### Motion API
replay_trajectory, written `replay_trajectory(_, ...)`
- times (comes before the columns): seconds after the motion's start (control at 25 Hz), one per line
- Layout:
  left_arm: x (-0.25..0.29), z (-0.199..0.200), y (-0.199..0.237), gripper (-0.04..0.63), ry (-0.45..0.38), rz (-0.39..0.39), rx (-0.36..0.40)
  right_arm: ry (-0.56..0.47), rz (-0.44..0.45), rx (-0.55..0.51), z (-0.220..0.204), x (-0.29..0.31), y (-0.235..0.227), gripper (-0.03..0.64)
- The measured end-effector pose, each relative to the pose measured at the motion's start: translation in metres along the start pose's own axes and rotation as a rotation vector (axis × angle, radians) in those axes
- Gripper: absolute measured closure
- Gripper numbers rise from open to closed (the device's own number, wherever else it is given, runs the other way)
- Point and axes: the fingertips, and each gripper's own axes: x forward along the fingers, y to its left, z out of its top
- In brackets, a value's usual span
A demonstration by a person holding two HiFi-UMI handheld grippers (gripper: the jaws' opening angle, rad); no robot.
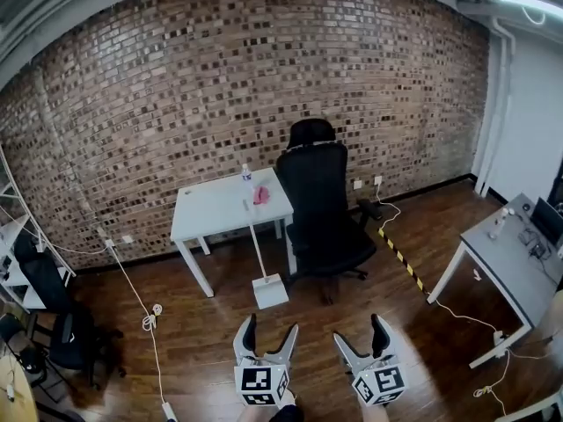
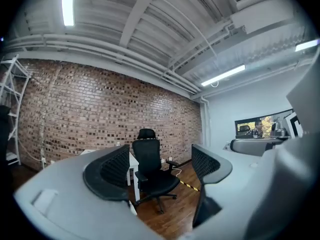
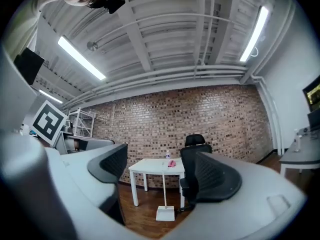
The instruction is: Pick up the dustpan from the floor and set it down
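A white dustpan (image 1: 270,290) stands on the wooden floor in front of a white table (image 1: 211,211), its long handle upright against the table's edge. In the right gripper view the dustpan (image 3: 165,213) shows between the jaws, a good way off. My left gripper (image 1: 269,331) and right gripper (image 1: 361,332) hover side by side at the bottom of the head view, short of the dustpan. Both are open with nothing between their fingers. The left gripper (image 2: 159,166) faces the black office chair (image 2: 150,169); the right gripper (image 3: 161,176) faces the table (image 3: 150,165).
A black office chair (image 1: 324,209) stands right of the table, close to the dustpan. A bottle (image 1: 247,176) and a pink item (image 1: 261,195) sit on the table. A grey desk (image 1: 515,258) is at the right, a dark chair (image 1: 53,310) at the left. Cables (image 1: 145,319) and a striped strip (image 1: 400,255) cross the floor.
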Motion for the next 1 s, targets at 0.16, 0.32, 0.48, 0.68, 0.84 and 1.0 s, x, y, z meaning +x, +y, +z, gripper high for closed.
replay_trajectory(0.16, 0.016, -0.002, 0.040, 0.230, -0.002, 0.071, -0.010, 0.002, 0.068, -0.006, -0.004, 0.047, 0.012, 0.190)
replay_trajectory(0.32, 0.034, -0.002, 0.078, 0.230, 0.000, 0.138, -0.011, -0.001, 0.111, -0.014, -0.004, 0.093, 0.017, 0.190)
replay_trajectory(0.48, 0.048, 0.003, 0.114, 0.236, -0.022, 0.190, -0.015, 0.015, 0.146, -0.012, -0.010, 0.138, 0.020, 0.200)
replay_trajectory(0.68, 0.067, 0.002, 0.158, 0.238, -0.032, 0.234, -0.021, 0.018, 0.199, -0.023, -0.017, 0.189, 0.037, 0.209)
replay_trajectory(0.84, 0.083, 0.003, 0.192, 0.238, -0.024, 0.260, -0.029, 0.026, 0.238, -0.016, -0.020, 0.233, 0.052, 0.209)
replay_trajectory(1.0, 0.093, 0.005, 0.231, 0.241, -0.038, 0.285, -0.037, 0.031, 0.255, -0.013, -0.027, 0.272, 0.071, 0.209)
